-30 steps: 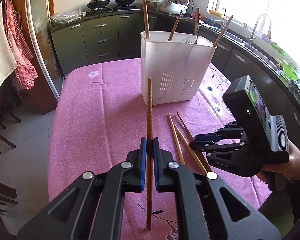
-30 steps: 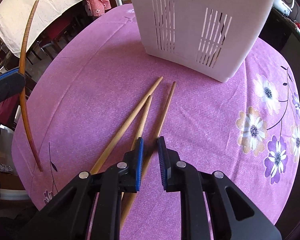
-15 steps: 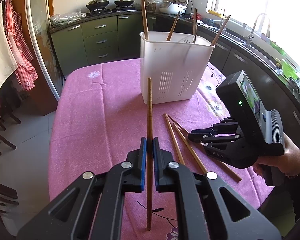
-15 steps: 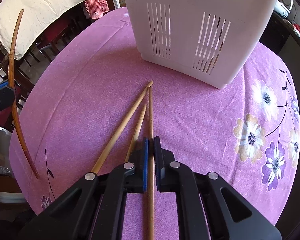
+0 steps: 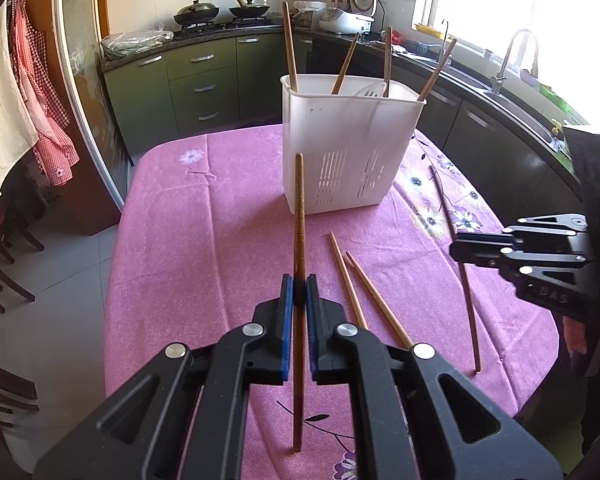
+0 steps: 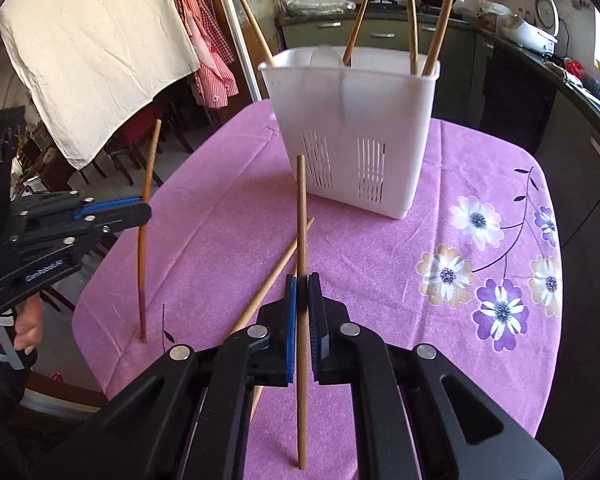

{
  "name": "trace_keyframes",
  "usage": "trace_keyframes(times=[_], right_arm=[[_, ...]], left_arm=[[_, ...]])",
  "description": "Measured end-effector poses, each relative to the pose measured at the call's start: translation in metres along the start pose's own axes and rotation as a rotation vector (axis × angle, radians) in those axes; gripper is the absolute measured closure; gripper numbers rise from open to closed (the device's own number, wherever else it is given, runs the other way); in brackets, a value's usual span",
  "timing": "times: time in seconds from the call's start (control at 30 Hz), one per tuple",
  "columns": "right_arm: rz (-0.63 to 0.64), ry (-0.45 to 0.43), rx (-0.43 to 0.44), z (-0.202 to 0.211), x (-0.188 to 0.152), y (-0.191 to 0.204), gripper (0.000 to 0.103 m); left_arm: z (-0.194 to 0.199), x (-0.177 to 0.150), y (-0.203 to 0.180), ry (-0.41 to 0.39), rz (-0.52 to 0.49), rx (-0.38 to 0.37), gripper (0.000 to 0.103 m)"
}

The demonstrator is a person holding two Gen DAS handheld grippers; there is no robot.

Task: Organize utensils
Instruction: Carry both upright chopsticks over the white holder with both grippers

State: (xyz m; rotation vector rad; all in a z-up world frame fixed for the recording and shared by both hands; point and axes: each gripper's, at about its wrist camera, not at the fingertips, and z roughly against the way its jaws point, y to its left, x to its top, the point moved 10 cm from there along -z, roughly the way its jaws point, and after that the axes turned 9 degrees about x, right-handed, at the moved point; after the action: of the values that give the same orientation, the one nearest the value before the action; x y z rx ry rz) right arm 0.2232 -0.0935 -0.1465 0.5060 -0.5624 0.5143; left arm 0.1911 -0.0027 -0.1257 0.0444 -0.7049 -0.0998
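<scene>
Tablecloth: pink-magenta, printed with purple and beige flowers. Utensil basket: white. Chopsticks on table: light brown wood. Gripper pads: blue. Cabinets: olive green.

Green kitchen cabinets, a bright window, grey tiled floor.

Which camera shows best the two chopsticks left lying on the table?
The left wrist view: both loose chopsticks lie in full sight on the pink cloth, crossing near their far tips, right of the left gripper. In the right wrist view the right gripper and its held chopstick hide most of them.
</scene>
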Motion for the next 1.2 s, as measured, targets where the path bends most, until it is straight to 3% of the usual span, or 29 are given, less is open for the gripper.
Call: trace_keyframes(times=[0.5, 0.87, 1.2], right_arm=[[0.008, -0.134, -0.013, 0.093, -0.032, 0.012, 0.096], [0.017, -0.149, 0.002, 0.102, -0.037, 0.018, 0.097], [0.023, -0.179, 0.011, 0.107, -0.022, 0.018, 0.097]], left_arm=[[0.030, -0.005, -0.005, -0.031, -0.023, -0.004, 0.097], [0.050, -0.003, -0.015, -0.052, -0.054, -0.016, 0.097], [0.050, 0.005, -0.025, -0.047, -0.068, -0.044, 0.097]])
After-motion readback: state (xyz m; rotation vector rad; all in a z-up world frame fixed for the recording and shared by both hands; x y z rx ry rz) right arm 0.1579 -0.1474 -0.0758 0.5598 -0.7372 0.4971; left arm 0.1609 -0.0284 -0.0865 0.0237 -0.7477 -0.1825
